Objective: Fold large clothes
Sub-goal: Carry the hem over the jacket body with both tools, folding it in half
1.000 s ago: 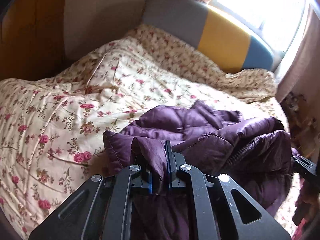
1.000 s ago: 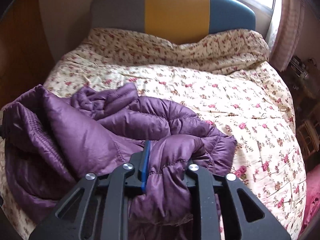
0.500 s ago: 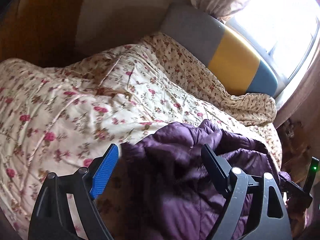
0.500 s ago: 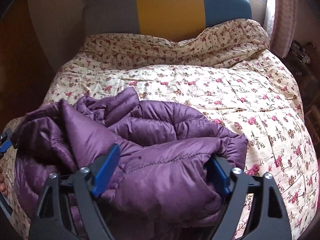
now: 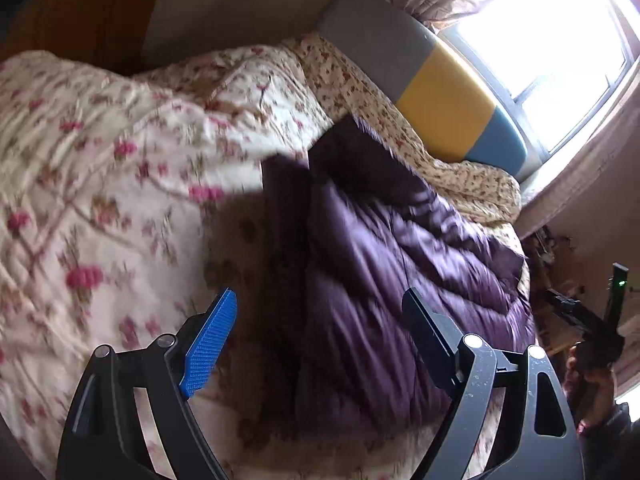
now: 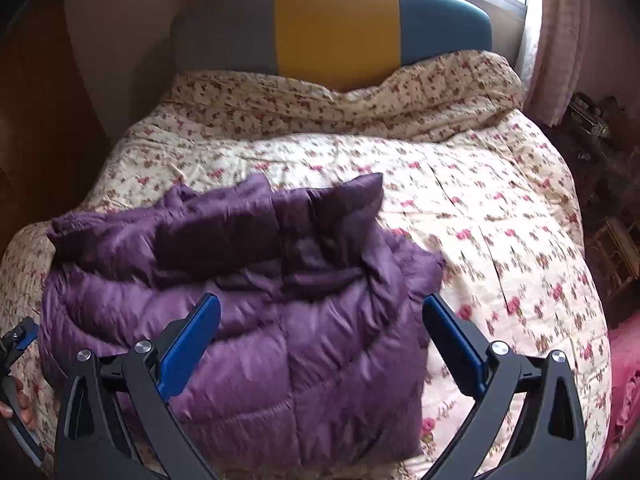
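Right wrist view: the right gripper (image 6: 320, 344), jaws just spread wide and pressing on nothing, hangs over the purple jacket (image 6: 256, 304) lying at 7 o'clock on the quilt (image 6: 480, 216). The left gripper (image 5: 320, 332) stands apart too, empty, jacket beyond.

bare quilt (image 6: 500, 216) right of jacket (image 6: 260, 320), headboard (image 6: 332, 28) behind

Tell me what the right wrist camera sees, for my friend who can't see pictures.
A puffy purple jacket lies bunched on a flowery quilt. The right gripper hangs open above it, holding nothing.
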`<control>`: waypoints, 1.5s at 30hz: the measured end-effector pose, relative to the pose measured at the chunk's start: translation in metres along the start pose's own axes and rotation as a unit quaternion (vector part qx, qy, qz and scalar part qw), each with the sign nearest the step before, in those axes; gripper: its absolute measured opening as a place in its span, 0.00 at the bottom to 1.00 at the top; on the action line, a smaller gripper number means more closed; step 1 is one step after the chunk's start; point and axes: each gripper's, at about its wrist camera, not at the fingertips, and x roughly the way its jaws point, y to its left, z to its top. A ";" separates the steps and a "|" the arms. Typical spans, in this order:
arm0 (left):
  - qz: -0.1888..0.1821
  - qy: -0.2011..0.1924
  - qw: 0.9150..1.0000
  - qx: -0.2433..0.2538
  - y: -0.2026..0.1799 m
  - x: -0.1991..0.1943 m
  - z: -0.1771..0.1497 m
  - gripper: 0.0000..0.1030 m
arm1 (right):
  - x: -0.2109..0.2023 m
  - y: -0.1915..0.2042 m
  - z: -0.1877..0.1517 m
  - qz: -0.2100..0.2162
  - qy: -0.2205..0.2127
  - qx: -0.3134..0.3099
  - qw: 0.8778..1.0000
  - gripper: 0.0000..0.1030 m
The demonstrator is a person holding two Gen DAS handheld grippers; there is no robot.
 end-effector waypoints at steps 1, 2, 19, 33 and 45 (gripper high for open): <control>-0.001 0.003 1.000 -0.002 0.001 0.001 -0.003 0.81 | 0.004 -0.003 -0.007 -0.003 0.009 0.001 1.000 0.98; -0.005 0.008 1.000 -0.005 0.003 0.003 -0.007 0.81 | 0.009 -0.005 -0.014 -0.005 0.018 0.003 1.000 0.98; -0.053 0.044 0.997 0.019 -0.003 0.011 -0.029 0.16 | 0.029 0.010 -0.072 0.047 0.082 -0.030 0.995 0.17; -0.090 0.081 0.992 0.042 0.016 -0.078 -0.118 0.14 | -0.086 0.006 -0.196 0.068 0.114 -0.114 0.985 0.14; -0.105 0.112 0.987 0.039 0.024 -0.184 -0.231 0.14 | -0.175 -0.003 -0.308 0.087 0.157 -0.124 0.976 0.16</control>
